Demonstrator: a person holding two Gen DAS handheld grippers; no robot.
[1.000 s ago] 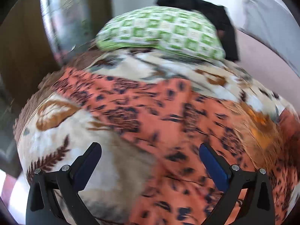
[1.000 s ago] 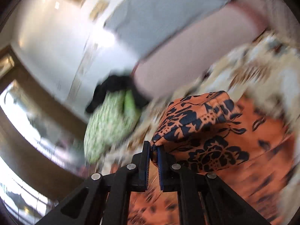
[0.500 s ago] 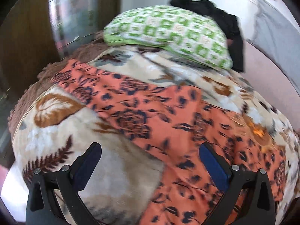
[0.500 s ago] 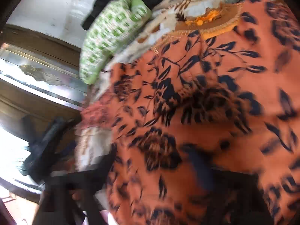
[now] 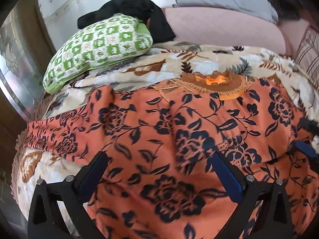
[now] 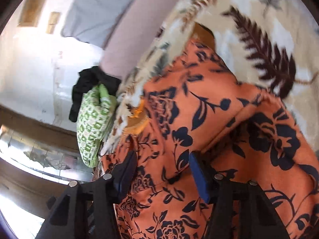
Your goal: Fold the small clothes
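Note:
An orange garment (image 5: 179, 131) with dark blue flowers lies spread on a cream leaf-patterned blanket (image 5: 209, 59), one sleeve reaching left. My left gripper (image 5: 158, 155) hovers open just above its near part, nothing between the fingers. In the right wrist view the same garment (image 6: 199, 109) fills the lower right, with a folded layer lying across it. My right gripper (image 6: 161, 155) is low over the cloth, jaws half apart and closing; fabric lies under and between them but the pads do not press on it. The right gripper (image 5: 307, 137) also shows at the right edge of the left wrist view.
A green checked pillow (image 5: 99, 47) lies at the head of the bed with a black cloth (image 5: 139, 6) draped behind it. A pink sheet (image 5: 219, 25) runs along the far side. A wooden frame with mirrored panels (image 5: 18, 59) stands at the left.
My right gripper was shut on a fold of the orange garment; it let go, sank toward the cloth and rolled. My left gripper shifted across the bed, staying open.

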